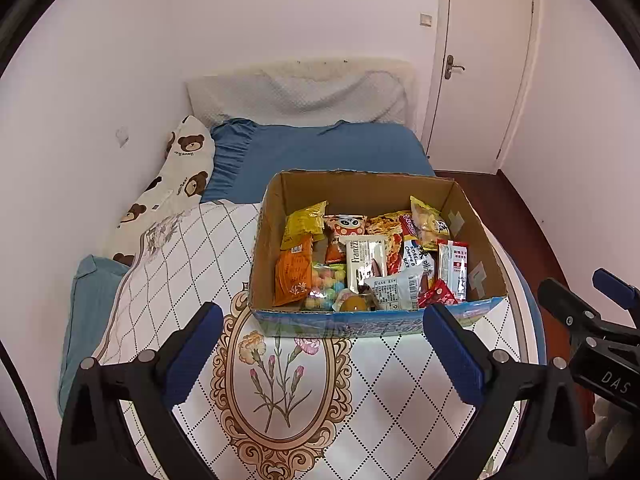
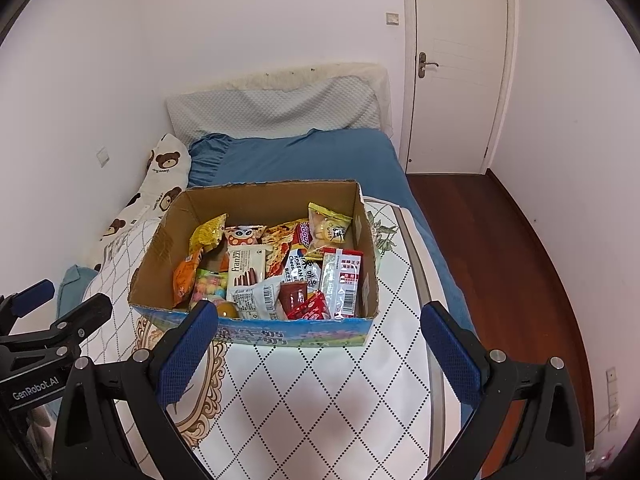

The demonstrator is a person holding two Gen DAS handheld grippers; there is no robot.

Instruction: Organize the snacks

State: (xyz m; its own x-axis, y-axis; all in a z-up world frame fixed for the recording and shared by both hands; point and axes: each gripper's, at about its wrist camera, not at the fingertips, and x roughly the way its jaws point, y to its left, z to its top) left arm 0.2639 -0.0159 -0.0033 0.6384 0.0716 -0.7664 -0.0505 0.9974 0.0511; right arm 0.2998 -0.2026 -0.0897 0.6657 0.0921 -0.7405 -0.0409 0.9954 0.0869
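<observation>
Sitting on quilted bed cover (image 2: 320, 400), snack box (image 2: 256, 332), white door (image 2: 456, 68)

Premises: a domestic bedroom. A single bed (image 1: 328, 148) stands against plain white walls, fitted with a blue sheet, a quilted grey pillow (image 1: 296, 96) at its head and a teddy-bear print cushion (image 1: 176, 184) along the wall side. A white panelled door (image 1: 484, 60) with lever handle, a wall switch (image 1: 426, 19) and dark wooden flooring (image 2: 500, 248) complete the room.
</observation>
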